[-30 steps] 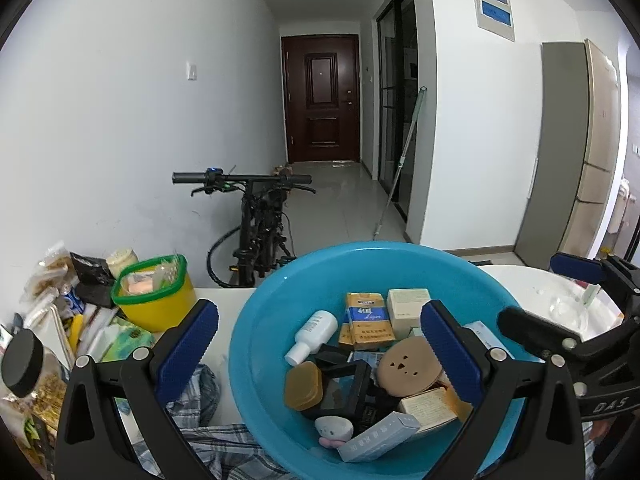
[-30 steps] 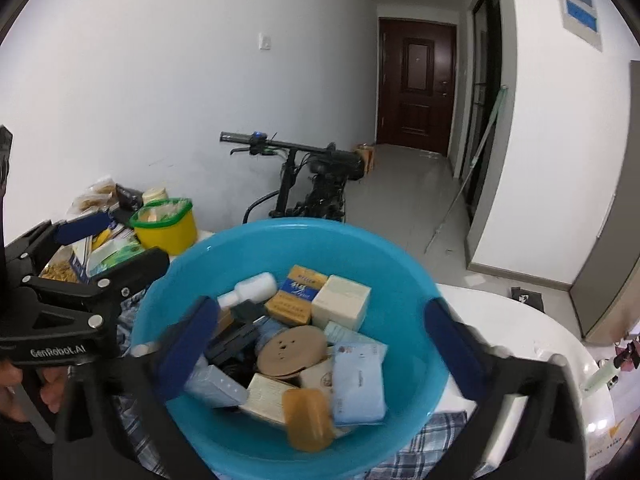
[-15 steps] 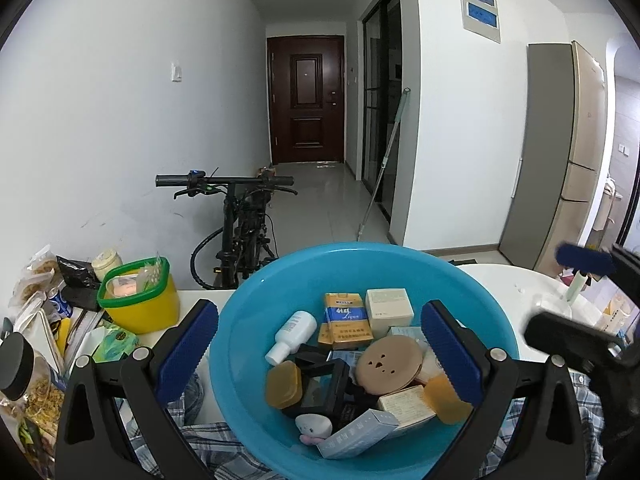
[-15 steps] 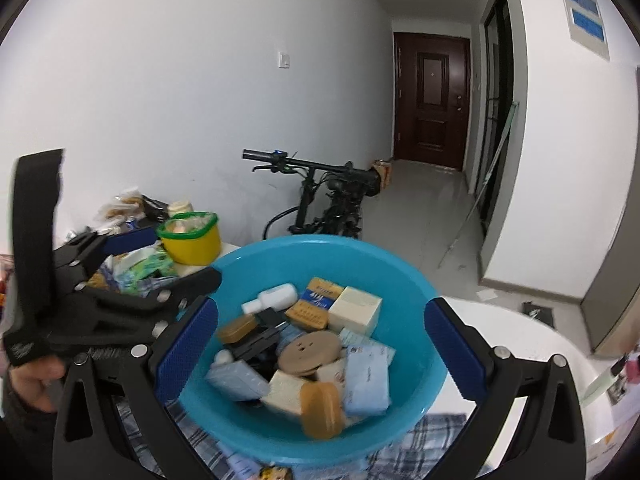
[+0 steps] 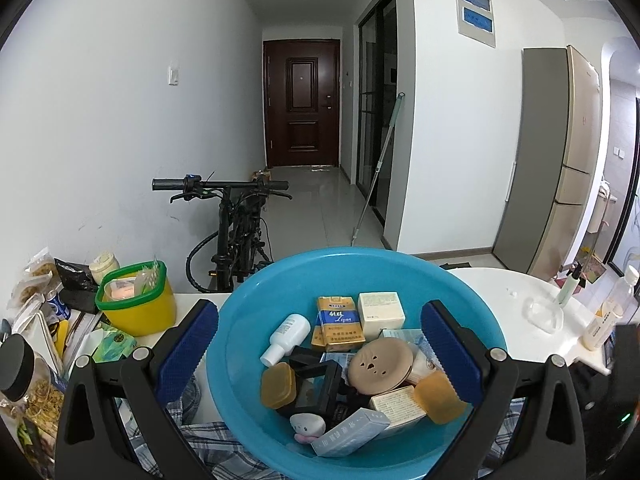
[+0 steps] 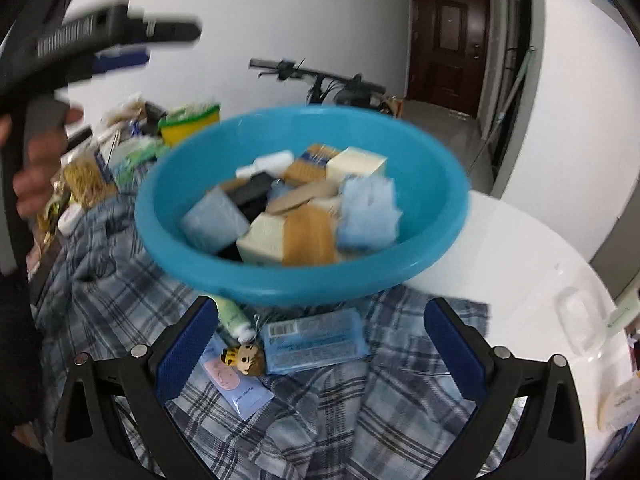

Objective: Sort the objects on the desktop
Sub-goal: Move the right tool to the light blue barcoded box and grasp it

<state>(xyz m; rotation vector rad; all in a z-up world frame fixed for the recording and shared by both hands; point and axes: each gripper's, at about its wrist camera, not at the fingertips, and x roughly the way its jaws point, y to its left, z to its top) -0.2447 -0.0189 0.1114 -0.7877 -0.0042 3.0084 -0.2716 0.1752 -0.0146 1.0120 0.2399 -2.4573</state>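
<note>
White bench [image 6: 520, 264] lies under a plaid cloth [image 6: 320, 400]. Your right tongs [image 6: 320, 344] hang released above a blue wipes pack [image 6: 316, 340] on it. Your left tongs [image 5: 320, 340] gape around the blue basin [image 5: 256, 320] of small boxes; a bicycle [image 5: 236, 224] stands beyond.

You see round blue basin [image 5: 248, 316] on plaid cloth [image 6: 320, 412], heaped with small boxes, white bottle [image 5: 286, 338], tan round lid [image 5: 380, 365].
</note>
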